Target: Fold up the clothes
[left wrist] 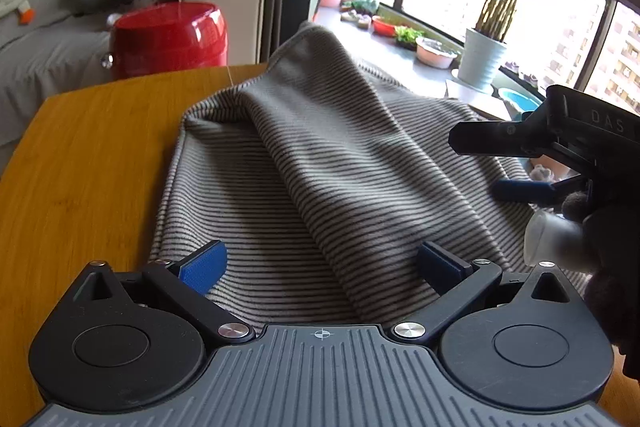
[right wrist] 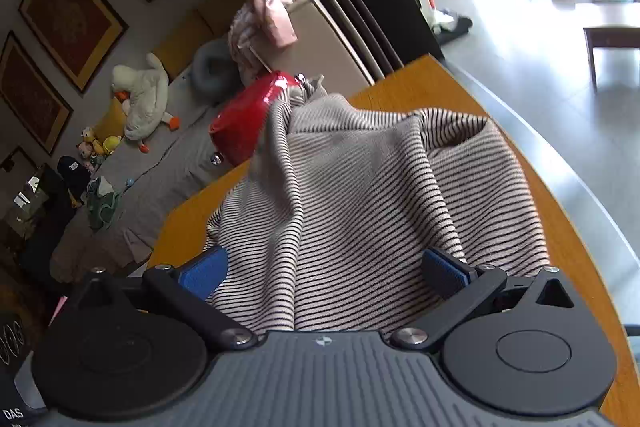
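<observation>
A soft grey knit garment with fine dark stripes [left wrist: 320,163] lies rumpled in raised folds on the smooth yellow-orange wooden tabletop [left wrist: 88,163], reaching its far edge. The left gripper [left wrist: 322,265] and right gripper [right wrist: 326,267] have jaws spread wide, fabric loose between them. A glossy red plastic stool [left wrist: 170,37] stands beyond the tabletop's far edge.

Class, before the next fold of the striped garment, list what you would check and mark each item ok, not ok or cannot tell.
1. Left claw open: ok.
2. Right claw open: ok.
3. Grey black-striped knit garment lying flat: not ok, bunched into a raised ridge.
4. Garment fully on the yellow wooden table: cannot tell.
5. Red glossy plastic stool clear of the cloth: cannot tell.
</observation>
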